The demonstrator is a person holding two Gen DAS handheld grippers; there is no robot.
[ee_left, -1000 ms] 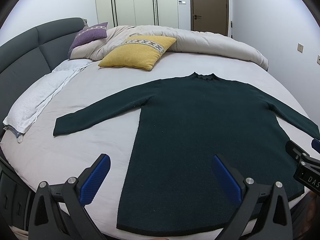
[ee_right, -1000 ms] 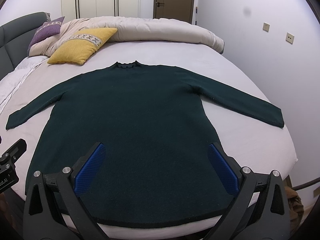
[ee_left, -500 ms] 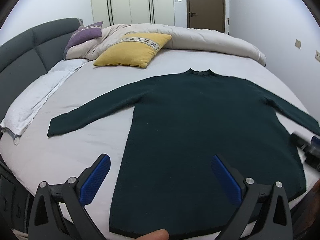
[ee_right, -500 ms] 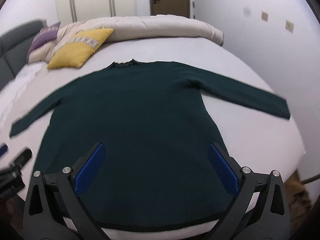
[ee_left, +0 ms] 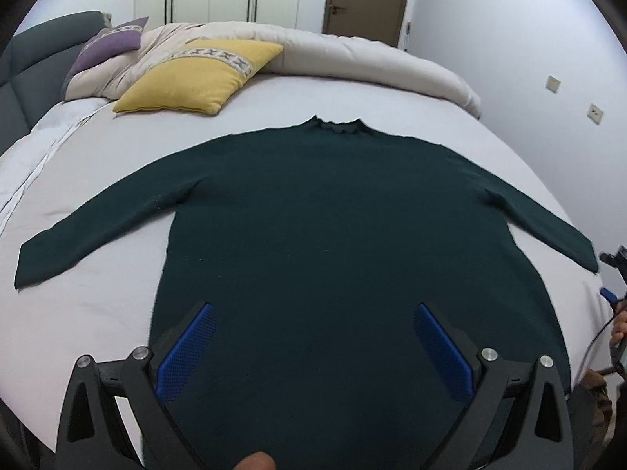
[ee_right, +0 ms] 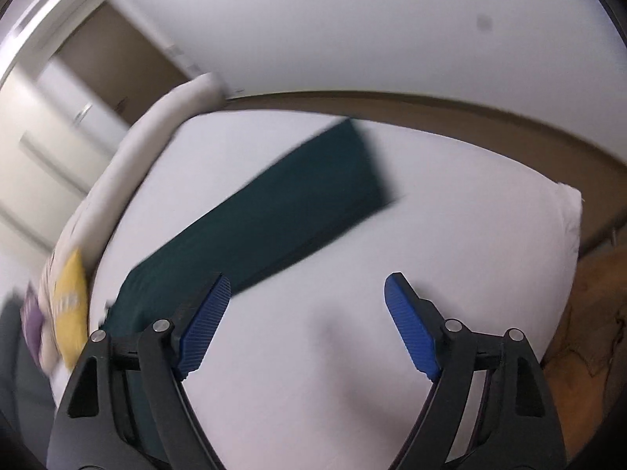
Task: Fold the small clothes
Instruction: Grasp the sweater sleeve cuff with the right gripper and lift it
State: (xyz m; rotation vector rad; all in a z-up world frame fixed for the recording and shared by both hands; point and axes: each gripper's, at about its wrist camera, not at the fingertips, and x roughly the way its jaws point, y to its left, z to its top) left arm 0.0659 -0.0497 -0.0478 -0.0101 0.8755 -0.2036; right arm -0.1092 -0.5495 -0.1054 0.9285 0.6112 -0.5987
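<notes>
So here we are with the dark green sweater (ee_left: pixel 333 235) spread flat on the white bed (ee_left: pixel 98 305), neck at the far side, hem at the near edge, both sleeves stretched out to left and right. No fold shows anywhere on it, so by my reading the job is right at its start: sleeves, then body, all yet to be turned in.

The left gripper (ee_left: pixel 313 337) hangs over the near part of the body, jaws spread wide, nothing between the blue pads (ee_left: pixel 188 348). The right gripper (ee_right: pixel 305 313) is spread wide too and holds nothing; its view is blurred and tilted, looking at the right sleeve (ee_right: pixel 282 211) lying across the sheet, the cuff toward the far right edge of the bed. That gripper sits over bare sheet just beside the sleeve, not touching it.

A yellow pillow (ee_left: pixel 196 78) and a rolled duvet (ee_left: pixel 352 55) lie at the far side, well apart from the sweater.

I'd say the right sleeve looks like the first candidate for a fold.
</notes>
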